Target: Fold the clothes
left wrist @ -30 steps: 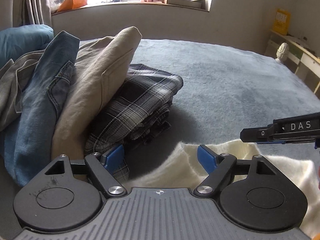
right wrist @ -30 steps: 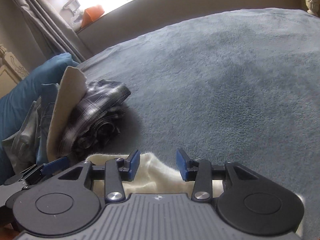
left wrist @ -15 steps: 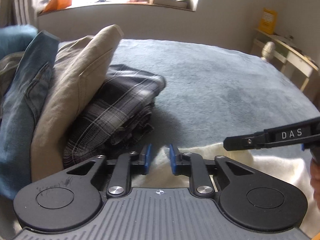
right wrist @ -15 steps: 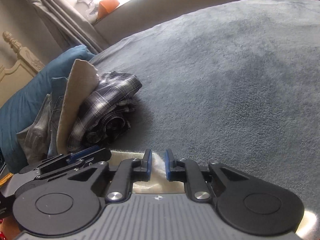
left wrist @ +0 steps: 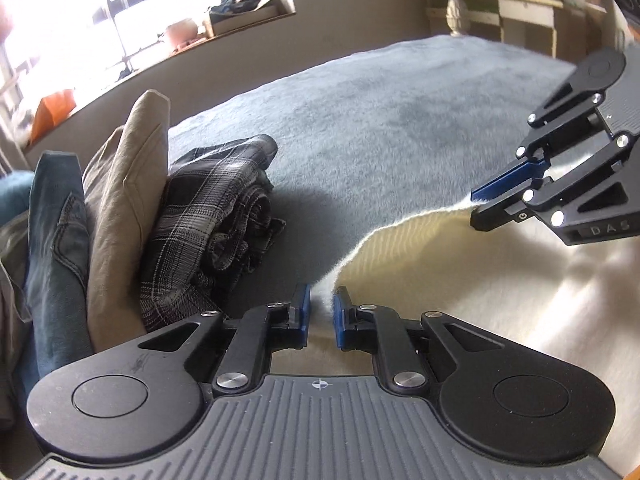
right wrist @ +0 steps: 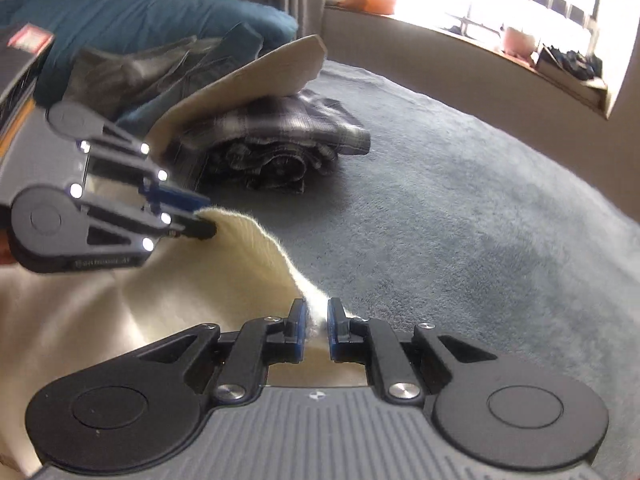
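A cream fuzzy garment (left wrist: 460, 276) (right wrist: 192, 280) is lifted off the grey-blue bed (left wrist: 400, 120). Its top edge stretches between both grippers. My left gripper (left wrist: 321, 309) is shut on one corner of that edge; the right wrist view shows it (right wrist: 206, 222) at the left, pinching the cloth. My right gripper (right wrist: 317, 322) is shut on the other corner and appears in the left wrist view (left wrist: 480, 206) at the right. The cloth sags between the two grips.
A pile of folded clothes lies to the left: a plaid shirt (left wrist: 216, 216) (right wrist: 288, 128), a beige piece (left wrist: 124, 200), blue jeans (left wrist: 56, 232). A teal pillow (right wrist: 140, 20) sits behind. A window sill (left wrist: 160, 48) and a shelf (left wrist: 520, 4) border the bed.
Both grippers went from open to shut on the cream garment's edge, then raised it and swung to face each other with the edge pulled between them.
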{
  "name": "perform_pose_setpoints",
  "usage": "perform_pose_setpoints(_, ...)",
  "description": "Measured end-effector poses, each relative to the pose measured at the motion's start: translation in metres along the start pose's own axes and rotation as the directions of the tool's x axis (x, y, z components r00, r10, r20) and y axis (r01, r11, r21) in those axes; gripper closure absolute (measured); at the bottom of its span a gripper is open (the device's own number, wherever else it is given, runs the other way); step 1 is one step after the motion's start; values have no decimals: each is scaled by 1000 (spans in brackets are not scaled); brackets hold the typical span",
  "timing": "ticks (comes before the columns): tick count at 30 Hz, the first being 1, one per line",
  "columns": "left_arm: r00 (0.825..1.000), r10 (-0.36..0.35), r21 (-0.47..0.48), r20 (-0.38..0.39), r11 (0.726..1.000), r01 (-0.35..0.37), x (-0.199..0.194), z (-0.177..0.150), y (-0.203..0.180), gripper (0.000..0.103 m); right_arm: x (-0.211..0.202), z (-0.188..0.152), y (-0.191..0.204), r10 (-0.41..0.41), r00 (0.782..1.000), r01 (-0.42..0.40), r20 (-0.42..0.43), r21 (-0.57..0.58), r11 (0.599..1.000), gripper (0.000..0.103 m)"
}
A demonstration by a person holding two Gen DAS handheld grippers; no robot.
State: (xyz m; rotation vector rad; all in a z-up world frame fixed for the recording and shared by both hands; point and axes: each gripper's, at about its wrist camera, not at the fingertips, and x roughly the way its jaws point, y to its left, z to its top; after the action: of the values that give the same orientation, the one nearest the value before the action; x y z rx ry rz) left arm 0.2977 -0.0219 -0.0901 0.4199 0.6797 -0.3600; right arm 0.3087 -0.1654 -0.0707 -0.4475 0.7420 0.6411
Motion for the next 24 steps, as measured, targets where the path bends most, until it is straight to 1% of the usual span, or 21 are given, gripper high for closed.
perform_pose_setpoints(3, 1000, 11, 52, -6, 999, -10, 2, -2, -4, 92, 6, -9, 14, -47, 999, 45, -19, -104, 994, 91)
perform_pose_setpoints(4, 1000, 13, 67, -8, 998, -13, 2, -3, -6, 92, 7, -10, 15, -51, 999, 49, -16, -108, 993, 91)
perform_pose_setpoints(7, 1000, 23, 114, -15, 993, -21, 4, -5, -9, 92, 7, -11, 10, -42, 999, 41, -15, -70, 997, 90)
perform_pose_setpoints(8, 1000, 26, 130, -17, 991, -23, 5, -6, -11, 92, 6, -10, 5, -24, 1000, 23, -20, -33, 999, 90)
perform_pose_setpoints(9, 999, 29, 146, -19, 989, -26, 5, -6, -12, 92, 4, -8, -1, -3, 1000, 3, -25, 8, 1000, 86)
perform_pose_setpoints(10, 999, 32, 161, -21, 986, -28, 6, -7, -13, 92, -1, -7, -9, 21, 1000, -20, -15, 66, 998, 77)
perform_pose_setpoints(11, 999, 34, 173, -20, 984, -30, 6, -8, -14, 92, -6, -6, -18, 44, 999, -43, -3, 126, 991, 73)
perform_pose_setpoints(12, 999, 34, 181, -15, 983, -31, 5, -9, -15, 92, -13, -6, -27, 73, 997, -77, 28, 182, 980, 68)
perform_pose_setpoints(13, 999, 35, 185, -11, 982, -32, 5, -10, -15, 92, -21, -5, -36, 101, 993, -113, 64, 236, 965, 66)
perform_pose_setpoints(16, 999, 35, 199, 0, 979, -35, 5, -13, -16, 92, -39, -1, -59, 138, 976, -192, 167, 372, 908, 66)
perform_pose_setpoints(18, 999, 40, 231, 11, 972, -42, 5, -14, -18, 92, -42, 4, -71, 141, 966, -228, 215, 459, 859, 66)
perform_pose_setpoints(19, 999, 44, 252, 17, 967, -47, 4, -16, -19, 92, -38, 8, -75, 141, 965, -236, 220, 502, 832, 66)
perform_pose_setpoints(20, 999, 46, 273, 23, 961, -51, 4, -17, -21, 92, -31, 13, -72, 142, 967, -234, 213, 512, 826, 67)
perform_pose_setpoints(21, 998, 48, 292, 27, 955, -54, 4, -17, -22, 92, -25, 18, -68, 143, 969, -231, 203, 517, 824, 74)
perform_pose_setpoints(22, 998, 48, 305, 30, 951, -55, 4, -18, -23, 92, -18, 22, -64, 145, 970, -227, 194, 522, 822, 77)
perform_pose_setpoints(23, 998, 46, 311, 31, 949, -54, 4, -18, -23, 92, -10, 28, -56, 143, 973, -217, 181, 506, 834, 78)
perform_pose_setpoints(24, 999, 45, 317, 32, 947, -52, 4, -18, -22, 92, -3, 32, -49, 145, 975, -210, 168, 486, 848, 82)
